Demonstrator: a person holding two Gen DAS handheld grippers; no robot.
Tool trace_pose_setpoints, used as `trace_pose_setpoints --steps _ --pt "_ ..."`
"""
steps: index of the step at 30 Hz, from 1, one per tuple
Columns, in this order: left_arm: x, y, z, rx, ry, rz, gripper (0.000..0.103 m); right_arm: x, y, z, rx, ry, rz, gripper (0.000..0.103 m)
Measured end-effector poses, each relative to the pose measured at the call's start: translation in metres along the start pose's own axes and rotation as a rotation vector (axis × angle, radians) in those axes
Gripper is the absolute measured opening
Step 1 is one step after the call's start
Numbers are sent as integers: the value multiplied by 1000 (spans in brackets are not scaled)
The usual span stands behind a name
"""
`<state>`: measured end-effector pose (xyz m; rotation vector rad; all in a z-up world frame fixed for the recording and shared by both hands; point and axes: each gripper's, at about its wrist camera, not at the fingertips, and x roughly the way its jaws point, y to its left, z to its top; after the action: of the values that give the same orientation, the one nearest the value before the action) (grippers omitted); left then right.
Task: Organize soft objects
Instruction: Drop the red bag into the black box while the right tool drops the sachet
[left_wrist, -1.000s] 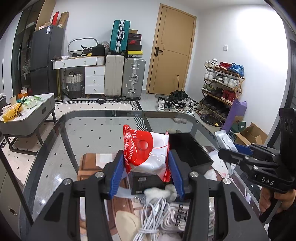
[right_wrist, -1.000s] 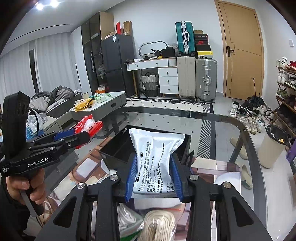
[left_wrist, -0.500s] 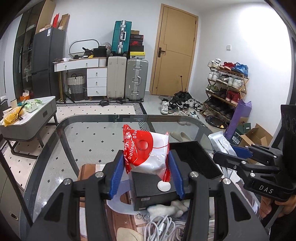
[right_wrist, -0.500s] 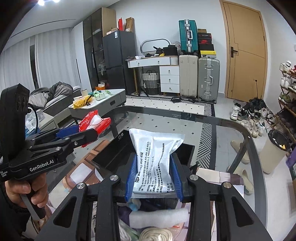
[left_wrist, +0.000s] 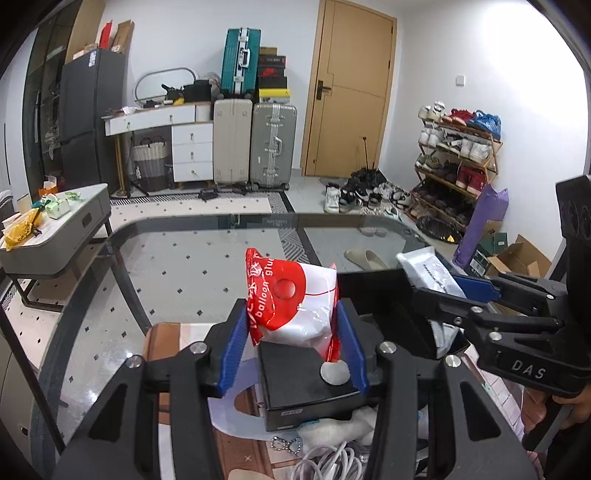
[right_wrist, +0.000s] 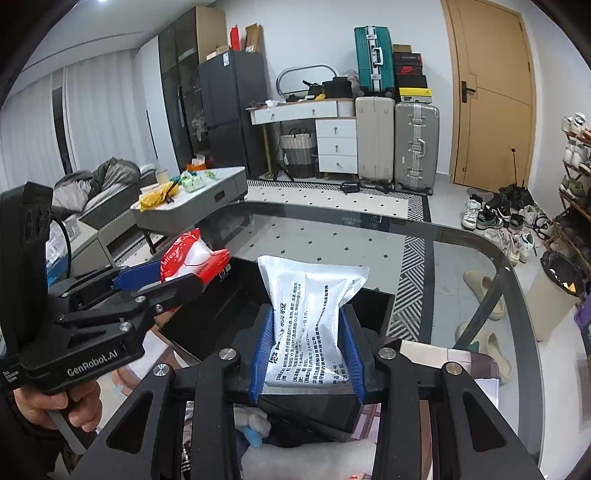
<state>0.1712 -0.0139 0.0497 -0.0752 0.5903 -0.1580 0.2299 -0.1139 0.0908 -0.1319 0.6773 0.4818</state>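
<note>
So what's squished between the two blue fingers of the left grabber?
A red-and-white bag reading "balloon glue", pinched in the left gripper above a small black box; the left wrist view shows it.

The right gripper (right_wrist: 308, 347) clamps a white printed soft pouch (right_wrist: 312, 314) above the open black rectangular box (right_wrist: 236, 306).

A red-and-white balloon glue packet (left_wrist: 291, 295) stands upright, pinched at both sides, above a small black box (left_wrist: 306, 380). To its right a white pouch (right_wrist: 310, 314) printed with black text is held upright too, over an open black bin (right_wrist: 229, 295).
</note>
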Motion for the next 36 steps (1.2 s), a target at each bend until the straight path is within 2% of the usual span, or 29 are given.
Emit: trace_pose_setpoints --steps 7,15,36 --pt "16 -8 -7 18 43 -7 47 27 3 -7 -67 64 -14 36" --pt "26 -21 -14 105 68 13 48 48 1 -17 -114 117 -17 36" --pt "16 -32 -15 173 117 -25 52 41 -1 -22 -119 187 -8 36"
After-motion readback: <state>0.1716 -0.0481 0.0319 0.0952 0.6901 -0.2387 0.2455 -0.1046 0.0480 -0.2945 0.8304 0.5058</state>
